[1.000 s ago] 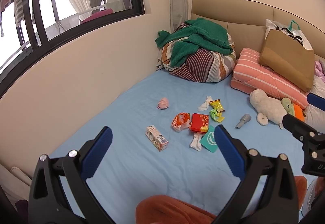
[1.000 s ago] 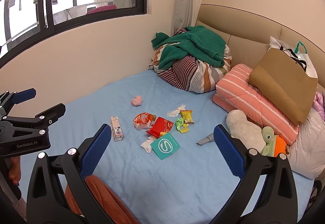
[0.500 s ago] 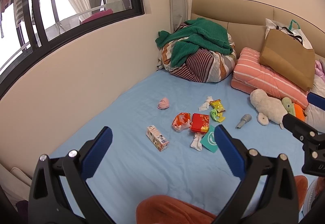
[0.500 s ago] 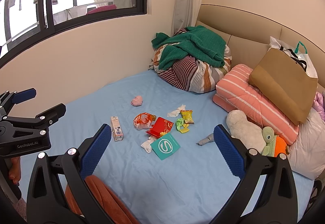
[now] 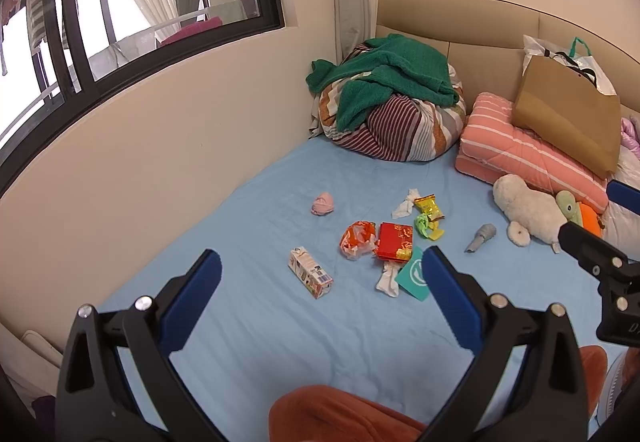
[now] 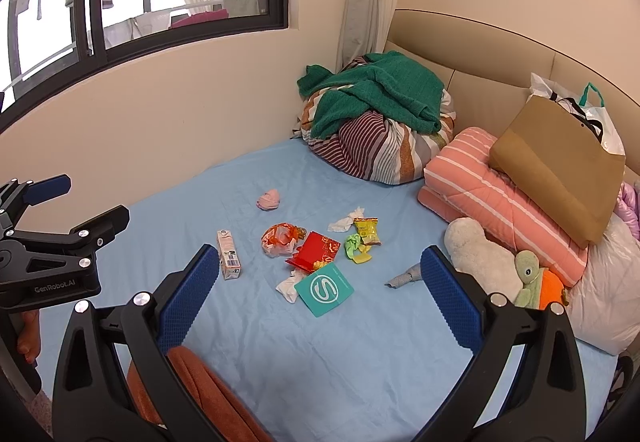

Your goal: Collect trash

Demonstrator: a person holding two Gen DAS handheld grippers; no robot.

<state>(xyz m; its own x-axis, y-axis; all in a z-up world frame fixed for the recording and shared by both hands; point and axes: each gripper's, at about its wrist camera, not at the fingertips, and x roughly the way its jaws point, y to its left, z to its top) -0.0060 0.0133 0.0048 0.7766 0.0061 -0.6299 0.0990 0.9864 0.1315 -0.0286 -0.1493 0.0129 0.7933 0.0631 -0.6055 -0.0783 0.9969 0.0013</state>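
"GenRobot.AI" is printed in white on the black body of the left claw [image 6: 68, 197]. A white "S" logo marks the teal card [image 6: 324, 288] lying on the bed.

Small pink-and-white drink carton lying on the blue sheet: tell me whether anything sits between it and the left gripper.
Nothing visible does. The small pink-and-white drink carton lies alone on the blue bed sheet, with only bare sheet between it and the open left gripper. The nearest clutter, a crumpled orange-and-white wrapper, lies beyond it and to the right.
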